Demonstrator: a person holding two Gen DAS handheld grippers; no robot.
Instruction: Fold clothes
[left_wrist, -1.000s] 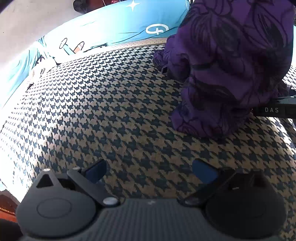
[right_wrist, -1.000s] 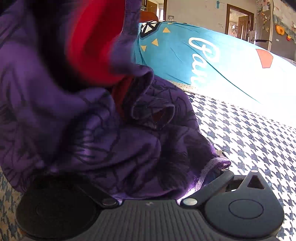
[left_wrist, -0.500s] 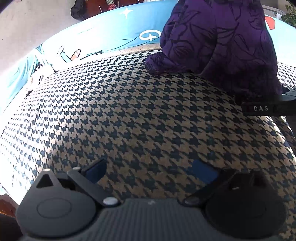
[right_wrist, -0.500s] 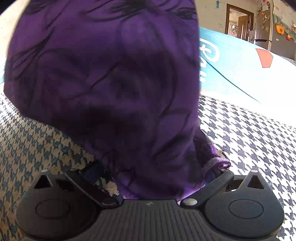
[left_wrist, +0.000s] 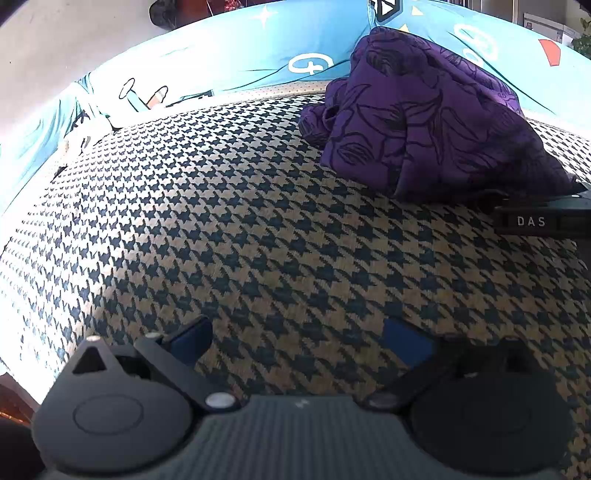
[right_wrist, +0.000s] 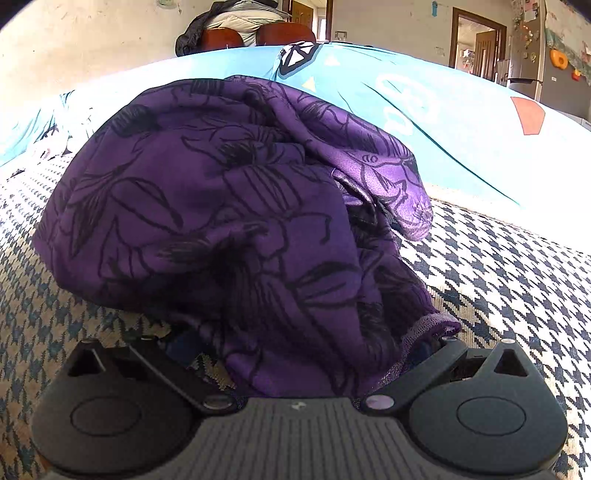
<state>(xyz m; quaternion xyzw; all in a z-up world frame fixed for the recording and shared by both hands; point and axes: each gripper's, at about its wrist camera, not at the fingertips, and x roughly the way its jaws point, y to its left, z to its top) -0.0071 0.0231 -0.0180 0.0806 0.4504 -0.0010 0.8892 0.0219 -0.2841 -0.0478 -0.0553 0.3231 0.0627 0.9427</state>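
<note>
The purple garment (right_wrist: 236, 221) lies in a soft, crumpled mound of thin fabric printed with black line flowers, right in front of your right tongs (right_wrist: 295, 343). Its folds drape down between the fingers, one hemmed edge resting on the right finger; whether the tongs are pinching it, you cannot tell, since cloth hides the pads. Your left tongs (left_wrist: 299, 338) are spread wide with nothing between them, hovering low over the woven houndstooth cover (left_wrist: 240, 221). The mound sits ahead and to their right. Behind it runs a smooth turquoise printed sheet (left_wrist: 229, 62).
</note>
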